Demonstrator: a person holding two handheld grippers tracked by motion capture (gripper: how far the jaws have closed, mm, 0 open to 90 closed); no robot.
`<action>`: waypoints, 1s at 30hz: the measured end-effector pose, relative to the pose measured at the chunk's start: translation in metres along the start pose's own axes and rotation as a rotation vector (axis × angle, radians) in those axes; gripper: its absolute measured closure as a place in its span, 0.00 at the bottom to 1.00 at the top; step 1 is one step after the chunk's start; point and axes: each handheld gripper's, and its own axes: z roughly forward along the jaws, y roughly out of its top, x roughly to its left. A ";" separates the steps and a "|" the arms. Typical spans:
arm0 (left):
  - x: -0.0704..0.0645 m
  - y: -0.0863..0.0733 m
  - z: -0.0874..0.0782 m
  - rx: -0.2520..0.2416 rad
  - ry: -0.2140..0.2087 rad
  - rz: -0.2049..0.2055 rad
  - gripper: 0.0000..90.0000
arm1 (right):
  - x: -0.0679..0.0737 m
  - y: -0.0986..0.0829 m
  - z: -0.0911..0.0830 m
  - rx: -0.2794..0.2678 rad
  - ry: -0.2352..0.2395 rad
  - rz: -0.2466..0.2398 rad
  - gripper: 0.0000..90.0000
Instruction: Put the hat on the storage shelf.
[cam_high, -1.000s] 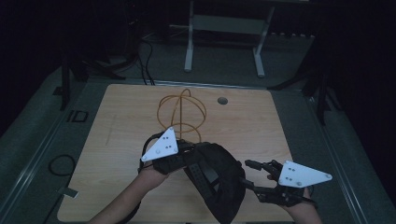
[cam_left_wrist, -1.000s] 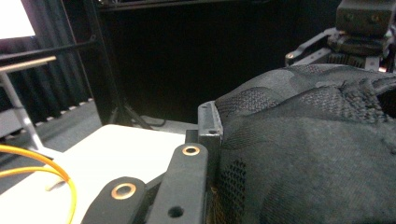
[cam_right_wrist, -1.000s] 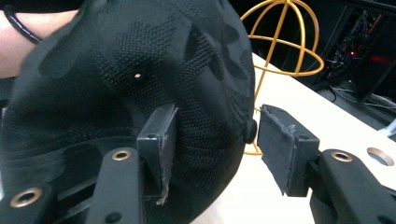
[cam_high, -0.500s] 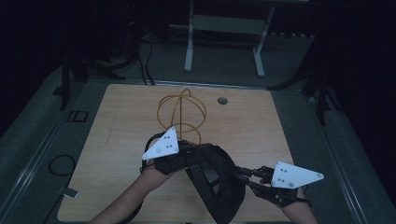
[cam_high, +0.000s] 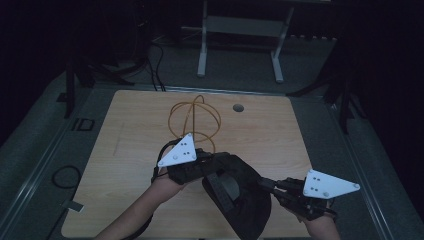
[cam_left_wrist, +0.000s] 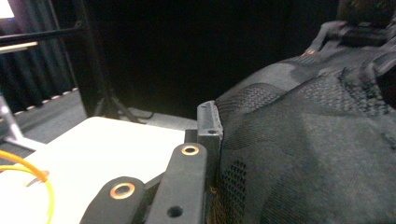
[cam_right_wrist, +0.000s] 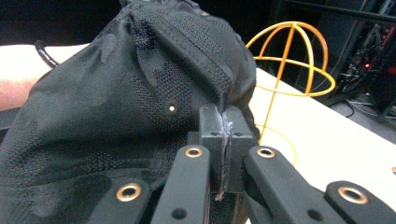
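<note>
Left forearm (cam_high: 135, 212): bare, entering from bottom edge, angled up and rightward toward black bag (cam_high: 240, 192).
Left gripper (cam_high: 200, 162): at bag's left upper edge, grey plate on top; jaws pressed into fabric, closure hidden.
Right gripper (cam_high: 272, 184): at bag's right side, level, pointing left; jaws closed, pinching bag's fabric.

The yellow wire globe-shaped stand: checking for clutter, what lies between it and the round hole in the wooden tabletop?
Nothing: in the high view the stretch between the yellow wire globe-shaped stand and the round hole is bare wooden tabletop.
</note>
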 end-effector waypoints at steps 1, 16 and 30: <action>0.000 0.000 0.000 0.004 0.006 0.000 0.96 | 0.000 0.001 -0.001 -0.001 0.002 0.001 0.99; 0.004 -0.012 -0.011 0.089 0.133 -0.007 0.41 | -0.013 0.006 -0.022 -0.031 -0.147 0.024 0.99; 0.008 -0.049 -0.037 0.124 0.245 -0.035 0.23 | -0.043 0.019 -0.019 -0.024 -0.289 0.043 0.99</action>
